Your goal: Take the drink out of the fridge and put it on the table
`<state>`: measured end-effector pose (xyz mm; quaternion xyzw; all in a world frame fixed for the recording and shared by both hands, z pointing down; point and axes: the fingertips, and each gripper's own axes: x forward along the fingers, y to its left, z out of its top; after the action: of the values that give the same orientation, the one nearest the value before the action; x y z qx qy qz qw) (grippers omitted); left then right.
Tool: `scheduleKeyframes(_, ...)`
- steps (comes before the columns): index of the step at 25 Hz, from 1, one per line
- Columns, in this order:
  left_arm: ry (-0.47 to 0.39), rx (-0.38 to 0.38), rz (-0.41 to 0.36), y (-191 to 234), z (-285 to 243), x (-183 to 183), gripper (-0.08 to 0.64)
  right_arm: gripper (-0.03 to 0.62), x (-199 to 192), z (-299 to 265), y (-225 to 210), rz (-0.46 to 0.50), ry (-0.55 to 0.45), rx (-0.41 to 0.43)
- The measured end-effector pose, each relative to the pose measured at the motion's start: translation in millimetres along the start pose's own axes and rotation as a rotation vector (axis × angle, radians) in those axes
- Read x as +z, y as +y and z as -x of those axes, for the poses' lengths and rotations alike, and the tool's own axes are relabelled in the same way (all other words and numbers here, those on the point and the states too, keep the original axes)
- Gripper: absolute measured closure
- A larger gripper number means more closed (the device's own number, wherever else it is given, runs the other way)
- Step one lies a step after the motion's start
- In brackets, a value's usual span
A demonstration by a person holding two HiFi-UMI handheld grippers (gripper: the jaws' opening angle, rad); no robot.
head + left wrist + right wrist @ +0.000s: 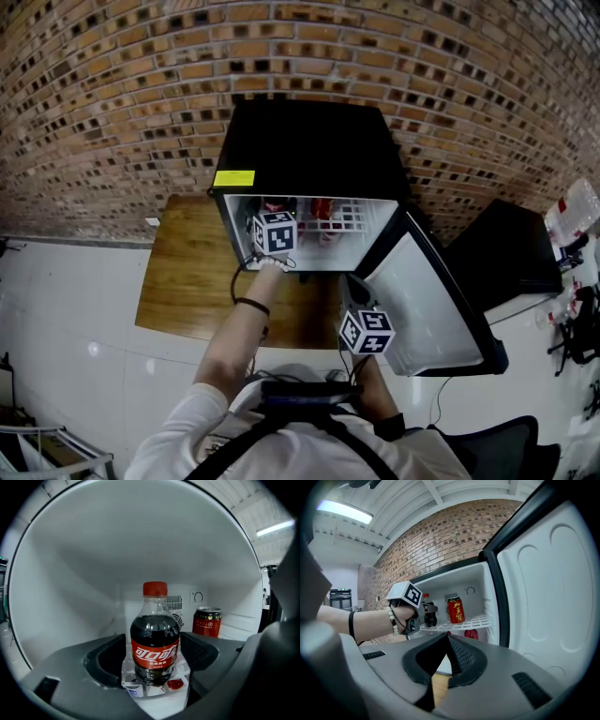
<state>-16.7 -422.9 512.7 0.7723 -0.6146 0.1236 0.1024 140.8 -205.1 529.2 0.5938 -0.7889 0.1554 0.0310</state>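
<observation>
Jaws of left gripper (153, 649) stood apart, flanking the cola bottle (155, 639) | bottle stood upright on the fridge shelf (476, 621) (red can (206, 621) behind it) | right gripper (447, 641) jaws met, empty

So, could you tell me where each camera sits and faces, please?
Head view: on the head, steeply down on open black mini fridge and brown wooden table; forearms show.
Left gripper view: on left gripper, into fridge; red-capped plastic cola bottle between open jaws.
Right gripper view: on shut right gripper, toward fridge; left hand shows.
Both gripper views share the red metal can.
</observation>
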Motion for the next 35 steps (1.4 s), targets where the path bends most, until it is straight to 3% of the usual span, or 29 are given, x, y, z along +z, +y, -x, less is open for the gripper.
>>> scheduleKeyframes(4, -0.004, -0.005, -0.024, -1, -1, 2, 0.249, 0.577, 1, 2, -2, -0.002, -0.001, -0.007)
scheduleKeyframes(14, 0.002, -0.047, -0.006, -8, 7, 3, 0.255, 0.575, 1, 5, -3, -0.001, -0.003, -0.010)
scheduleKeyframes(26, -0.096, -0.140, -0.042, -35, 71, 9, 0.255, 0.575, -2, 4, 4, -0.002, 0.002, 0.005)
scheduleKeyframes(35, -0.145, -0.230, -0.090, -47, 120, -33, 0.255, 0.575, -9, 2, 13, 0.004, 0.016, 0.027)
